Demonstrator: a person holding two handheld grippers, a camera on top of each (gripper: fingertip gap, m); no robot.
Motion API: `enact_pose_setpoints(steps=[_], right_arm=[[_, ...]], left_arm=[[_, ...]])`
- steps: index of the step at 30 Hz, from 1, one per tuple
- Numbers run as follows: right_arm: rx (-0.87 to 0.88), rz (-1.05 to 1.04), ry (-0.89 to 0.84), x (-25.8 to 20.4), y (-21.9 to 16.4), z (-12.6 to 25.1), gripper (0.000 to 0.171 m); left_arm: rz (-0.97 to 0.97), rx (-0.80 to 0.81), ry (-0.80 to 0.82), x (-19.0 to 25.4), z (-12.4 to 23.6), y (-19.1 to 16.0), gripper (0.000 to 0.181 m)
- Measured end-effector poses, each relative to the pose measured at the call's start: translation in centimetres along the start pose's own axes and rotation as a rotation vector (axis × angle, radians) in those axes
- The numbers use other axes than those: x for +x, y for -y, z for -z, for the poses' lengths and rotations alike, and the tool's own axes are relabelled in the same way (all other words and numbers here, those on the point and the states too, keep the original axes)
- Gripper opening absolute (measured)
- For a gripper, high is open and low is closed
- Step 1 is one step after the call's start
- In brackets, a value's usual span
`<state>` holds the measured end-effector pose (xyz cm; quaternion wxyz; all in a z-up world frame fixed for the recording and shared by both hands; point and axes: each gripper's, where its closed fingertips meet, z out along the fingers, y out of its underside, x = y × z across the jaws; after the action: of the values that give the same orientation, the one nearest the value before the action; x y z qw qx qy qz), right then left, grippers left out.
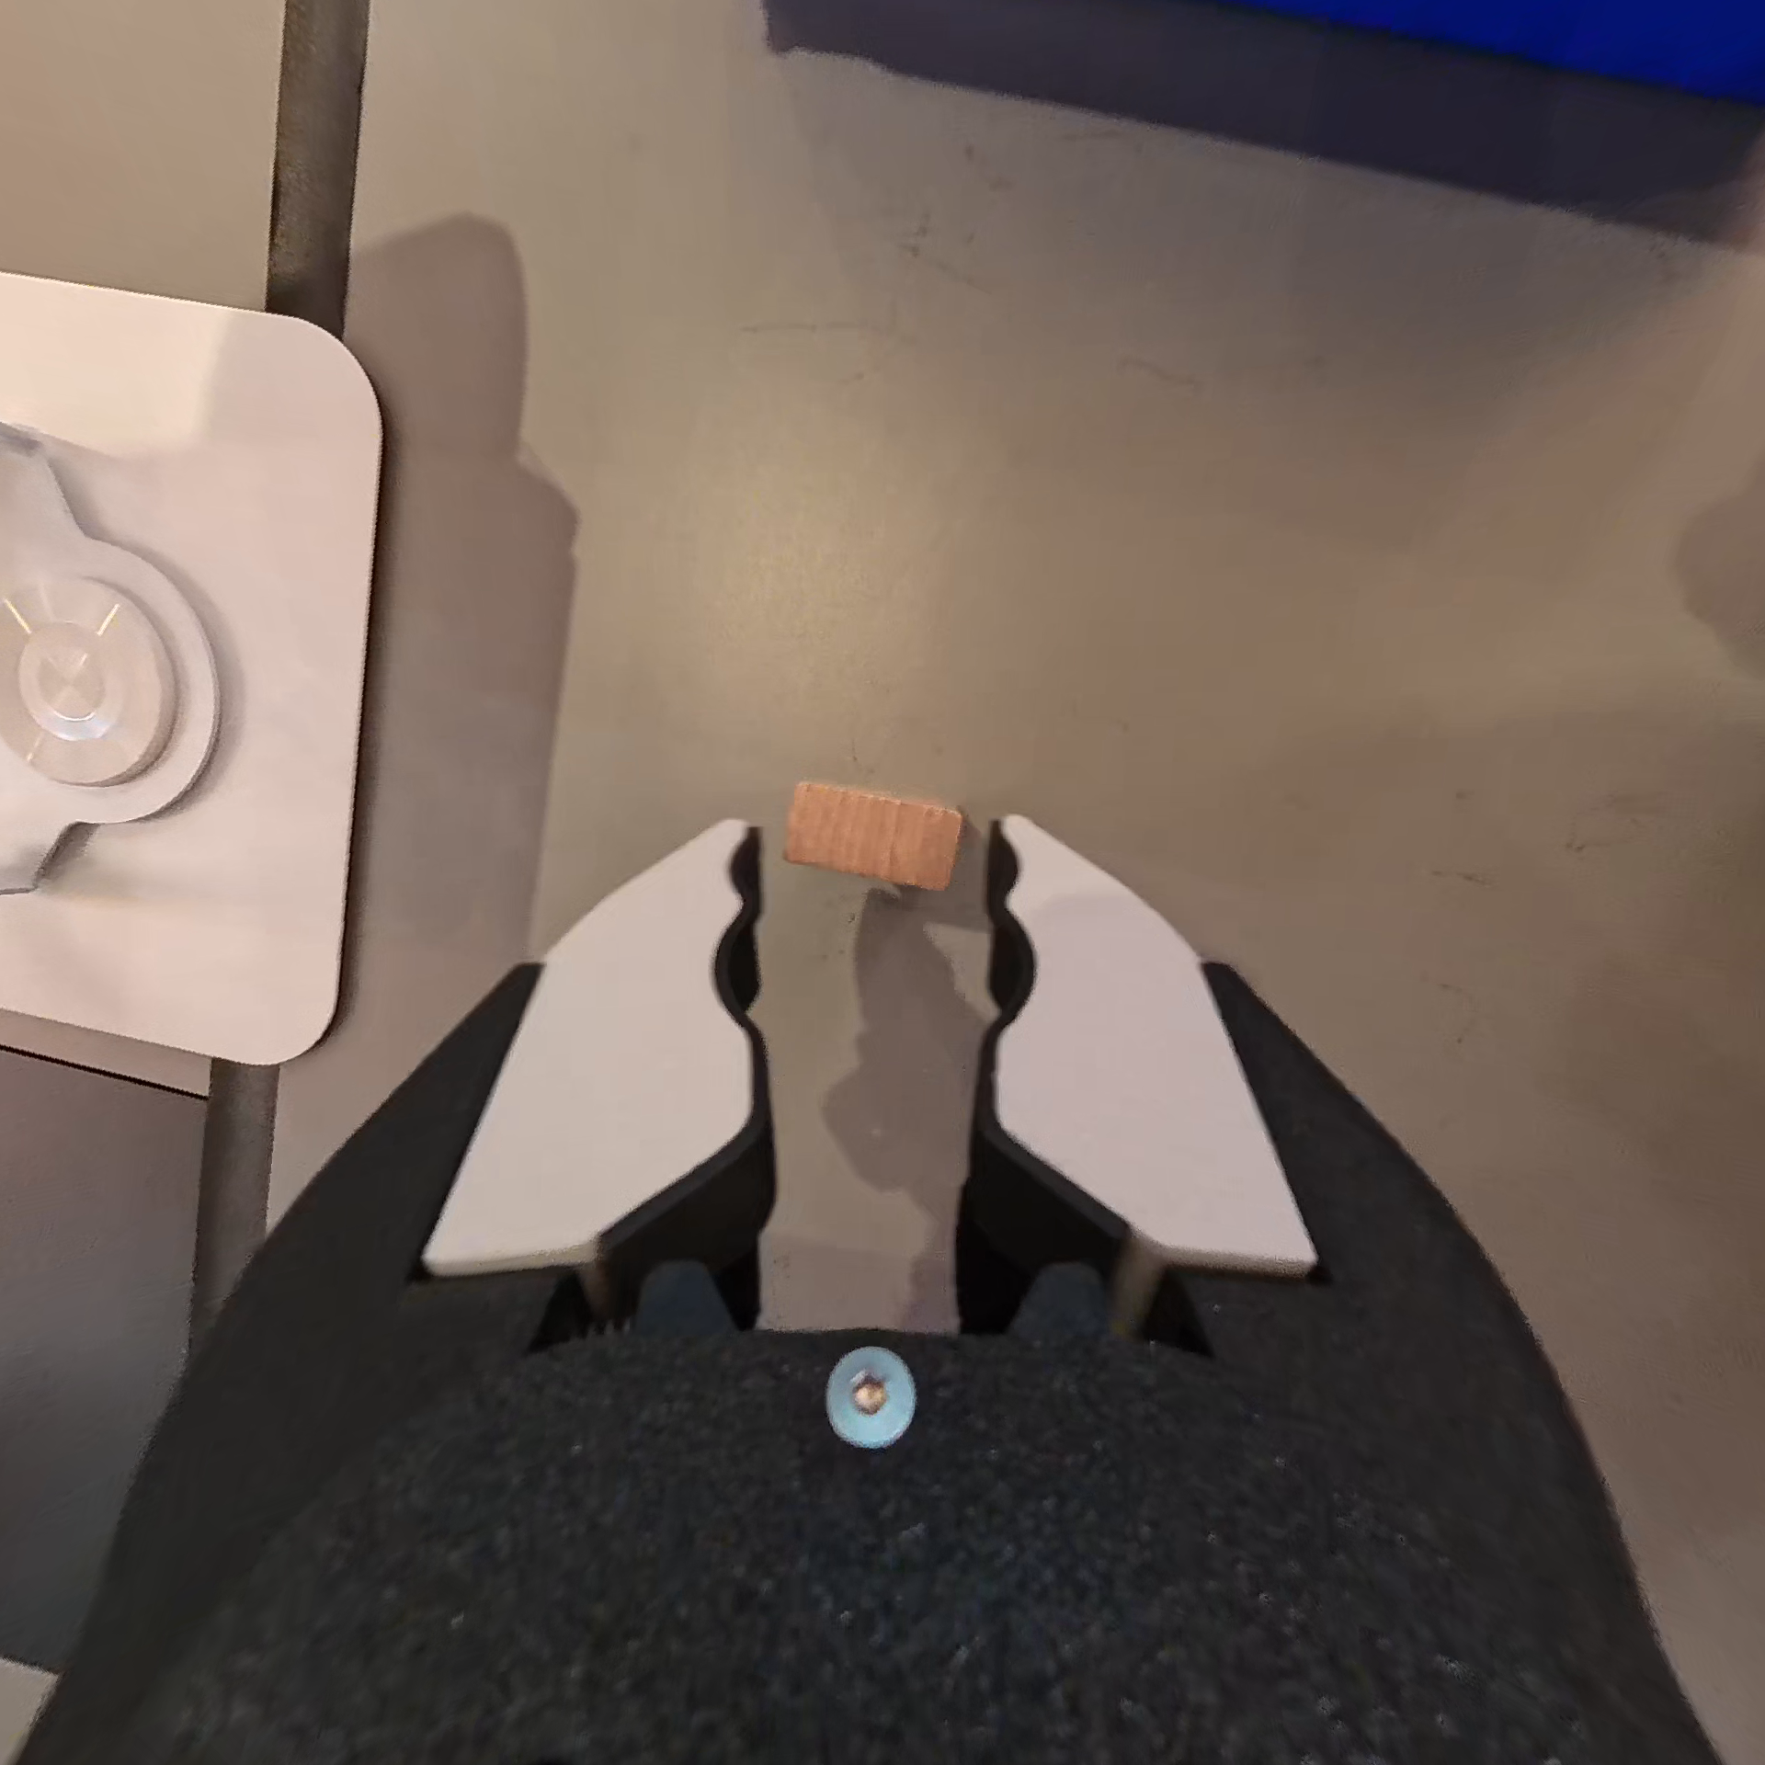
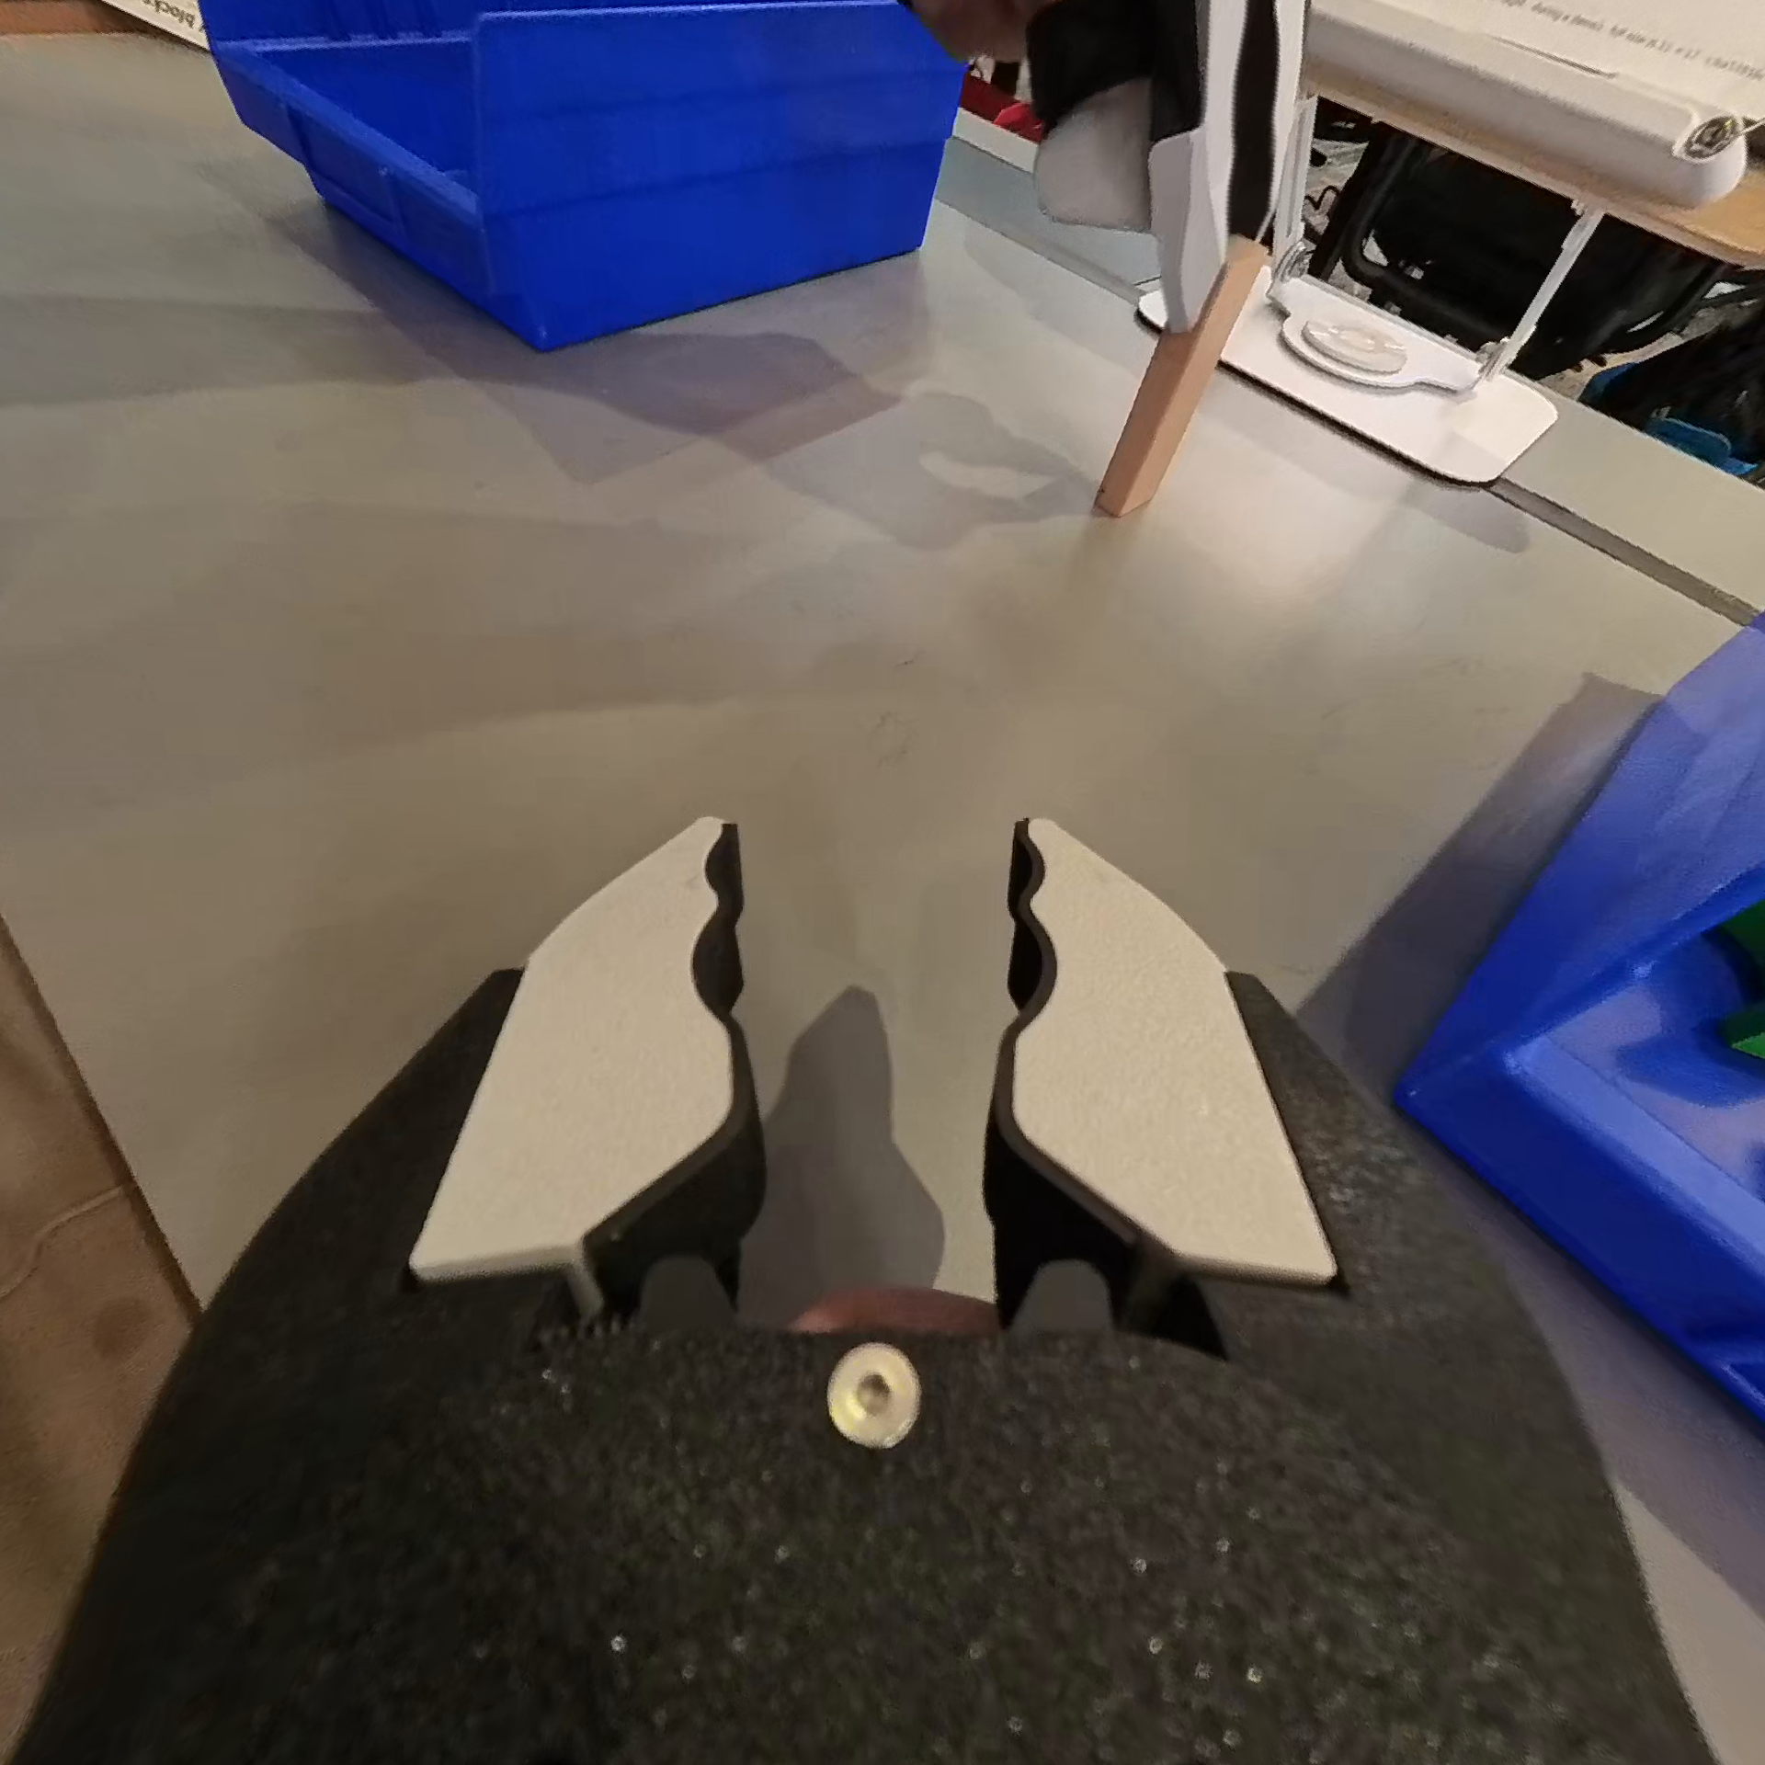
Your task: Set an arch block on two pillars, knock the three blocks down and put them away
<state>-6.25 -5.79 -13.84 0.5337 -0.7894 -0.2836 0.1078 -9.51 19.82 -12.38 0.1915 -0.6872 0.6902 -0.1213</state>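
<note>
A light wooden pillar block [image 1: 874, 836] stands on the grey table [image 1: 1242, 573], seen end-on from above in the left wrist view. My left gripper [image 1: 871, 845] is open, its fingertips on either side of the pillar's top with small gaps. In the right wrist view the same pillar [image 2: 1170, 382] leans slightly, its lower end on the table and its top beside the left gripper's fingers [image 2: 1189, 220]. My right gripper [image 2: 874, 840] is open and empty, low over the table's near part. No arch block or second pillar shows.
A blue bin [image 2: 592, 172] stands at the far left; its edge shows in the left wrist view [image 1: 1337, 67]. A second blue bin [image 2: 1624, 1098] with a green piece [image 2: 1748, 1041] sits at the right. A white stand base [image 2: 1385, 392] lies behind the pillar, also in the left wrist view [image 1: 191, 669].
</note>
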Motion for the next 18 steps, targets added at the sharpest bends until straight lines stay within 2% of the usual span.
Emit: enact_pose_setpoints(steps=[1,5,7,11,15,18], right_arm=[[-0.001,0.0,0.001,0.0,0.0,0.0,0.053],[0.0,0.005,-0.003,0.0,0.0,0.1,0.053],[0.001,0.006,-0.002,-0.1,0.1,0.2,0.053],[0.012,0.007,0.005,-0.2,0.3,0.5,0.053],[0.021,0.006,0.017,-0.5,0.7,0.5,0.053],[0.019,0.015,0.029,-0.8,0.8,0.3,0.053]], left_arm=[[0.008,-0.005,0.006,0.0,0.0,-0.1,0.054],[0.038,0.017,0.008,0.2,1.4,-0.3,0.057],[0.114,0.071,-0.003,0.5,3.7,0.0,0.058],[0.442,0.136,-0.026,1.3,10.7,-1.3,0.056],[0.559,0.072,0.137,1.1,17.2,-7.7,0.055],[0.641,-0.008,0.197,1.8,18.2,-14.1,0.059]])
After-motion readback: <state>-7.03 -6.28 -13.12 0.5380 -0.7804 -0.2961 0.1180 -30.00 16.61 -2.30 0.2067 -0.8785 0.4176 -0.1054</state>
